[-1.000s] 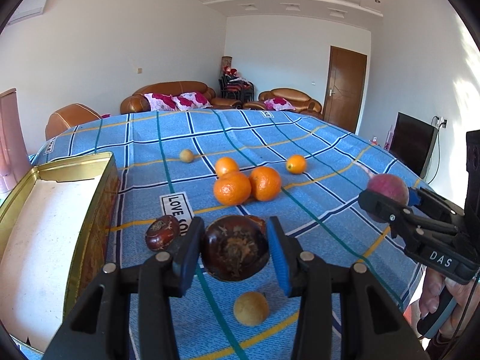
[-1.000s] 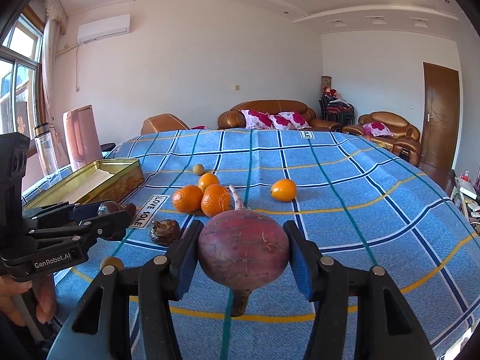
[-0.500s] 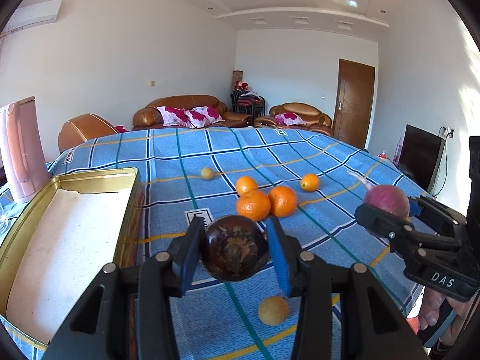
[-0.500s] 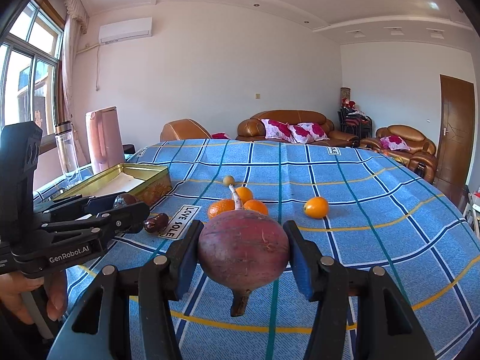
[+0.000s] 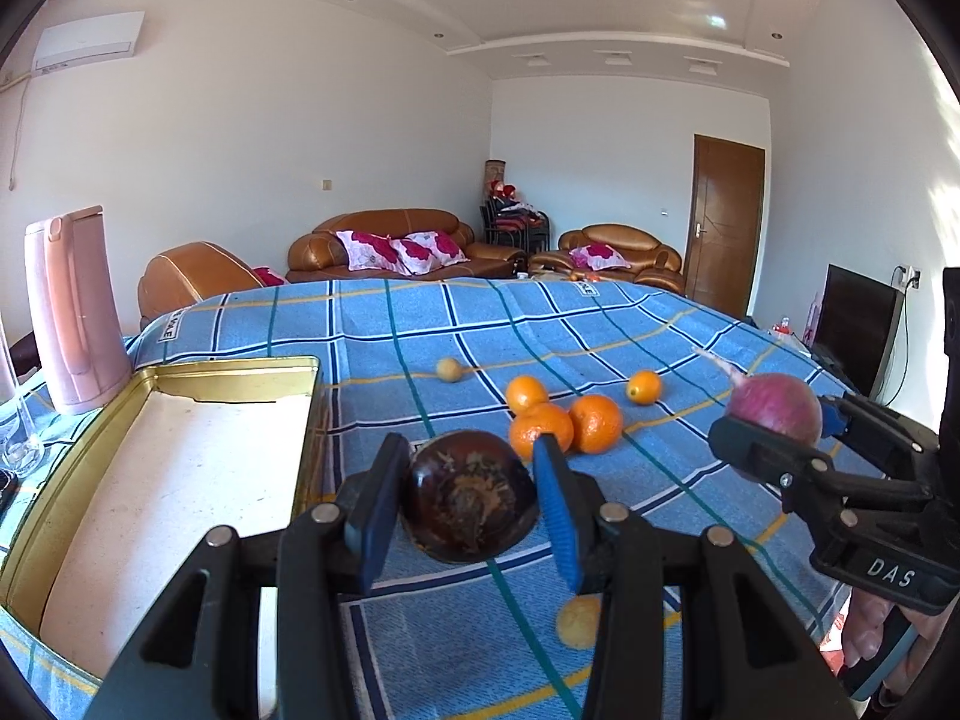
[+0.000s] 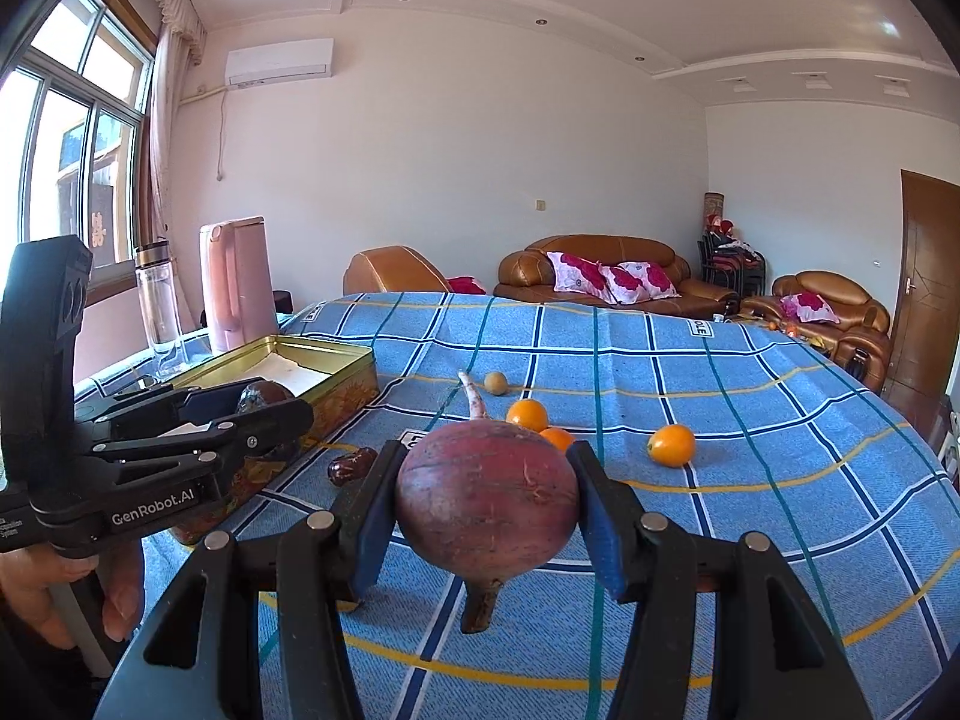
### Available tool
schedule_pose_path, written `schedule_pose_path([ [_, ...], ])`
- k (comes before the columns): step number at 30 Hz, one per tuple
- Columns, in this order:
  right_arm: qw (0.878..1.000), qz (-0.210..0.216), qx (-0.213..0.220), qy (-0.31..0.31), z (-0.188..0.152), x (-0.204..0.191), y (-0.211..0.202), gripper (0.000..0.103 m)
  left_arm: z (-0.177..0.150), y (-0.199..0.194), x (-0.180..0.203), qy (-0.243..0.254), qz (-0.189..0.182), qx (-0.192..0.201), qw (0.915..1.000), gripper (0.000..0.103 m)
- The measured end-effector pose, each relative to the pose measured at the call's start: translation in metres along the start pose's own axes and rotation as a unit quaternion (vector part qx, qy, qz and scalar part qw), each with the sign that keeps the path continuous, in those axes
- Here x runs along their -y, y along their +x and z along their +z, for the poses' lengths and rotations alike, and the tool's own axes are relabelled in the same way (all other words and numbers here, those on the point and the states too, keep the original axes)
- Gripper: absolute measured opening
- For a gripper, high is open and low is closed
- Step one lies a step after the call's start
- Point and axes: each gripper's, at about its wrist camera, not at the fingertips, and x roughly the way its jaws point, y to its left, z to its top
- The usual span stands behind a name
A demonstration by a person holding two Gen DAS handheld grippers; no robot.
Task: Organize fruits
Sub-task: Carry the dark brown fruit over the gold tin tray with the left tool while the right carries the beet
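My left gripper [image 5: 467,477] is shut on a dark brown round fruit [image 5: 468,504], held above the blue checked cloth just right of the gold tin [image 5: 228,367]. The tin holds only a white liner. My right gripper [image 6: 485,471] is shut on a reddish-purple round fruit [image 6: 487,495] with a stub below and a thin tail. It hangs over the cloth, right of the left gripper [image 6: 264,414]. On the cloth lie three oranges [image 5: 595,423] in a cluster, a smaller orange [image 5: 644,387], two tan fruits [image 5: 449,369] and a dark brown fruit [image 6: 351,465].
A pink kettle [image 5: 75,312] and a clear bottle [image 6: 157,306] stand behind the tin at the table's left edge. A hand [image 6: 36,594] grips the left tool's handle. Brown sofas [image 5: 396,240], a door and a dark screen [image 5: 858,330] are beyond the table.
Both grippers have risen a little and shifted left with their fruits still clamped. The tin now sits closer beside the left gripper, and more of the room shows above the table.
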Motion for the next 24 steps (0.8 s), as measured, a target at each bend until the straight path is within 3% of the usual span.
schedule_pose_path([
  [24,0.998,0.042,0.014,-0.046,0.029,-0.043,0.015,0.056,0.006,-0.011,-0.043,-0.024,0.042,0.012,0.9987,0.045],
])
